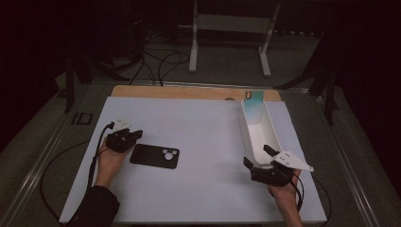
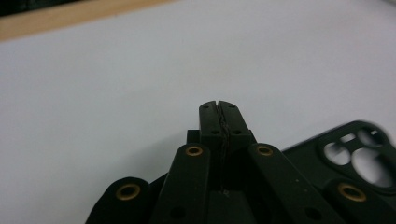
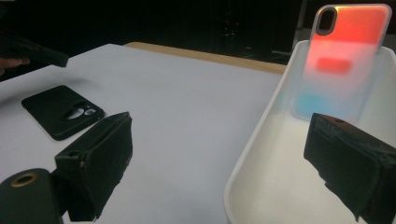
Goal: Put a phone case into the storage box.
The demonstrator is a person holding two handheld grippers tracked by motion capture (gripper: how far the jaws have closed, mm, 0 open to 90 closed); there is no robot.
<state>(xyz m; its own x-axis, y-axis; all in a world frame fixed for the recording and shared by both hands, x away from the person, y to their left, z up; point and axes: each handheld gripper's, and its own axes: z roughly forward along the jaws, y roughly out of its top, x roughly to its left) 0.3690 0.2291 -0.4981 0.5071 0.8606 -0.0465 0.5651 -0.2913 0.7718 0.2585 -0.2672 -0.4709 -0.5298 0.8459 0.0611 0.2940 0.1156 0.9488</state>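
The left gripper (image 2: 218, 122) has its two jaws pressed together with nothing between them, the pads meeting along a thin seam in the left gripper view. Just to the right of those clenched jaws and slightly behind their tips lies one black phone case (image 2: 359, 154), flat on the white table surface (image 2: 116, 93), its camera cut-outs facing up. From above, the same gripper (image 1: 135, 135) sits just off the case's left short edge, near it, though whether it touches cannot be told.

The right gripper (image 3: 219, 158) stands released: its two black jaws are wide apart and grip nothing. The near end wall of one long white tray (image 3: 261, 163) lies between them, the right jaw over the tray's inside and the left jaw over the table just outside the tray's left rim. Beyond the jaws, at the tray's far end, one translucent phone case (image 3: 345, 60) with red, pale and blue bands leans upright against the end wall, its camera opening at the top.

So there are two phone cases, one tray and two grippers.

In the high view, the person's left hand (image 1: 109, 161) comes up from the bottom with a dark sleeve on the forearm, gripper pointing right toward the black case. The right hand (image 1: 283, 195) holds its gripper (image 1: 257, 156) pointing away from the person, along the tray. The black case lies well to the left of the right jaws.
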